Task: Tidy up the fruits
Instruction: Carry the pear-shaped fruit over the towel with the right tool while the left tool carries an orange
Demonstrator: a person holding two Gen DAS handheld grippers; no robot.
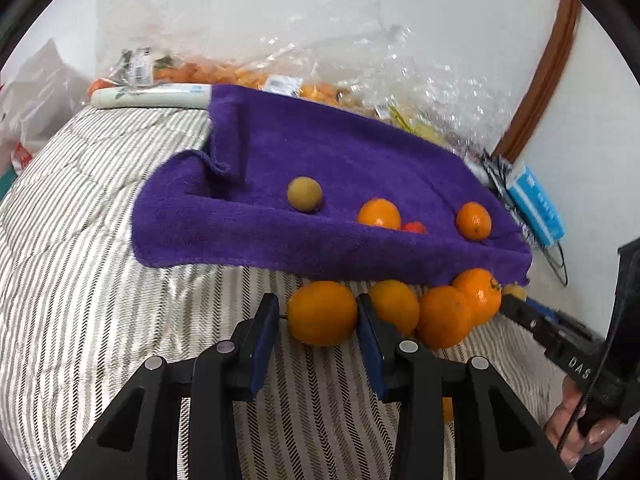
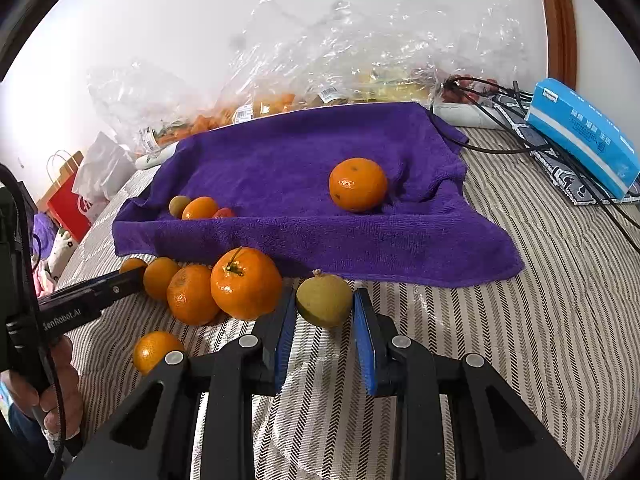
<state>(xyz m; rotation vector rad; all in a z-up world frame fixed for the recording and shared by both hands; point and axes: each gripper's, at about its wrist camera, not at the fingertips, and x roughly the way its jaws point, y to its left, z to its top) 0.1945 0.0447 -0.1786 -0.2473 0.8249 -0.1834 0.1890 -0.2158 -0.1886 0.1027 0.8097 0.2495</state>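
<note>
Oranges are lined up on the striped bedspread [image 1: 100,240] just in front of the purple towel [image 1: 340,160], and the pickup step is judged to be in hand on both sides. At the left, the left gripper [image 1: 318,316] is set around the leftmost orange [image 1: 322,312]: its blue fingers [image 1: 264,340] stand on either side of the fruit, and the pads appear to touch its flanks, though a firm clamp cannot be confirmed on the left pad. Three more oranges [image 1: 444,316] are crowded against one another just to its right, at the towel's front edge. Further right, the right gripper [image 2: 324,320] is seen clamped on a yellow-green fruit [image 2: 324,300], whose sides are pressed by both blue fingers [image 2: 364,344] while it rests on the bed. On the towel, already placed, are a greenish fruit [image 1: 305,194], an orange [image 1: 379,213], a small red fruit [image 1: 414,227] and another orange [image 2: 358,184].

The next move is judged to call for a lift clear of the neighbouring fruit and a carry over the raised towel edge. Care would be needed with the left-hand orange, since its neighbour lies just behind the right finger and could be nudged into rolling.
</note>
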